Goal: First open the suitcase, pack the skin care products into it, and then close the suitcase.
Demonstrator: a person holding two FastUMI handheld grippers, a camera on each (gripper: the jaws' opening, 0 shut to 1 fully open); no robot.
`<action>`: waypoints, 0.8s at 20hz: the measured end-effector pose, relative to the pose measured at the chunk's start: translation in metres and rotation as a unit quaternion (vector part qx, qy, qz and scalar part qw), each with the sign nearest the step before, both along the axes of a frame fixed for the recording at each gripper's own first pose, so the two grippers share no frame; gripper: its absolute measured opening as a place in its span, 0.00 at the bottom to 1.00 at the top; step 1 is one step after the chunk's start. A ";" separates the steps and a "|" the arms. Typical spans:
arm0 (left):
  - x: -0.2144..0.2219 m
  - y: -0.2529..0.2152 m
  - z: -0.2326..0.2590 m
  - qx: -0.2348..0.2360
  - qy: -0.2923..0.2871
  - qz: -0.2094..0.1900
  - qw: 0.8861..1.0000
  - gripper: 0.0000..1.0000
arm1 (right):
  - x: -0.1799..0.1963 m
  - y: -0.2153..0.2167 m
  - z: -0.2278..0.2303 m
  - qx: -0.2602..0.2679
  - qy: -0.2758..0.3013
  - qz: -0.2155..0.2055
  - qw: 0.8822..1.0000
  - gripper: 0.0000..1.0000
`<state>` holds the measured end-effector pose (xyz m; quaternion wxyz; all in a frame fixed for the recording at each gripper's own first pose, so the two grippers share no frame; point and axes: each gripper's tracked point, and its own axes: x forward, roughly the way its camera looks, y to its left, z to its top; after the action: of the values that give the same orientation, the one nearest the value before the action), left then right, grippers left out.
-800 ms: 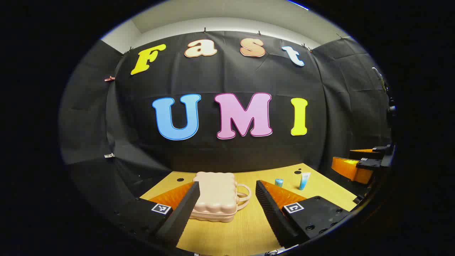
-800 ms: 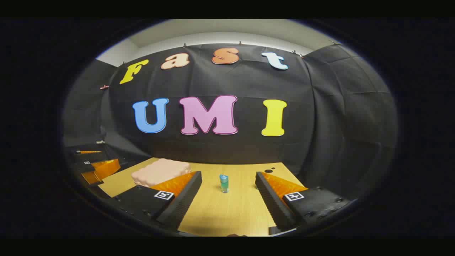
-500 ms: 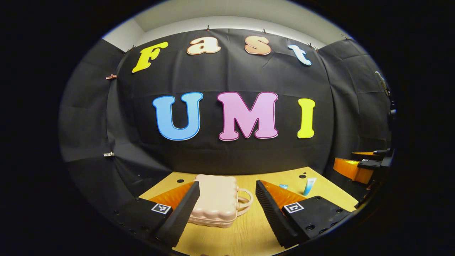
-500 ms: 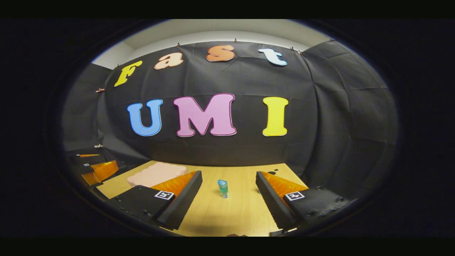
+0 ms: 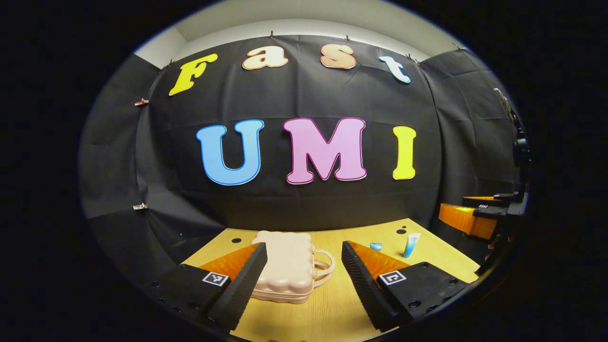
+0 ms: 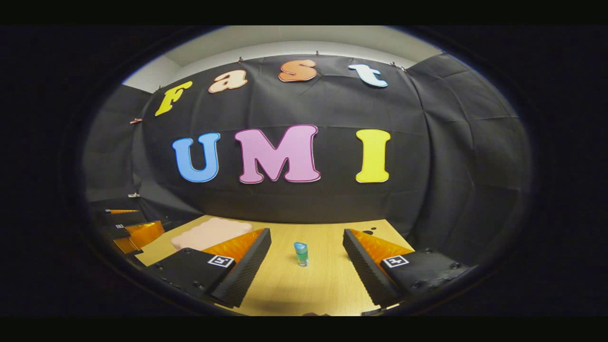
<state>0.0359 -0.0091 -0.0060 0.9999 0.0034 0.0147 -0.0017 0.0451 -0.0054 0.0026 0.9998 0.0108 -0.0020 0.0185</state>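
Left gripper view: left gripper [image 5: 304, 278] hangs over the near edge of the table [image 5: 332, 313], jaws wide, nothing between them. Suitcase [image 5: 285, 266] lies flat on the table just ahead, lid down, seam closed all round as far as visible; its handle [image 5: 325, 268] points toward the open gap between the fingers. No contact with the case yet.

Two skin care items stand to the right of the case, well apart from it: a small jar [image 5: 375, 246] and a tube [image 5: 411, 244], cap down. The right gripper [image 5: 468, 218] shows at the far right edge, off the table side.

Right gripper view: right gripper [image 6: 306, 266] also spread wide and empty. A small bottle [image 6: 300, 253] stands upright on the table straight ahead, between the lines of the two fingers but well beyond the tips. Suitcase [image 6: 209, 232] sits to the left, partly hidden by the finger [image 6: 242, 270]; lid flat.

Progress, judged: nothing done so far. Case not opened, no product inside, none gripped. All three steps remain: open, pack, close. Left tool looks best placed for the lid or handle. Latch or zip type cannot be made out, so how the lid releases is unknown.
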 end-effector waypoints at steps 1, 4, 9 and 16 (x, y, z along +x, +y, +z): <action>0.000 0.000 -0.002 0.001 0.002 -0.001 1.000 0.99 | -0.002 0.001 -0.001 -0.002 0.001 0.001 1.000 0.97; 0.000 -0.003 -0.003 -0.004 0.003 -0.011 1.000 0.99 | -0.009 0.005 -0.003 -0.011 0.000 0.003 1.000 0.97; 0.027 -0.030 -0.008 -0.003 0.018 -0.051 0.999 0.99 | -0.002 -0.006 0.000 -0.011 0.000 -0.004 1.000 0.97; 0.115 -0.084 -0.039 0.009 0.046 -0.069 0.997 0.99 | 0.025 -0.040 -0.016 -0.004 0.021 -0.019 1.000 0.97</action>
<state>0.1511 -0.0931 -0.0450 0.9956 0.0129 0.0604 -0.0708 0.0697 -0.0458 -0.0138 0.9998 0.0067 0.0184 -0.0004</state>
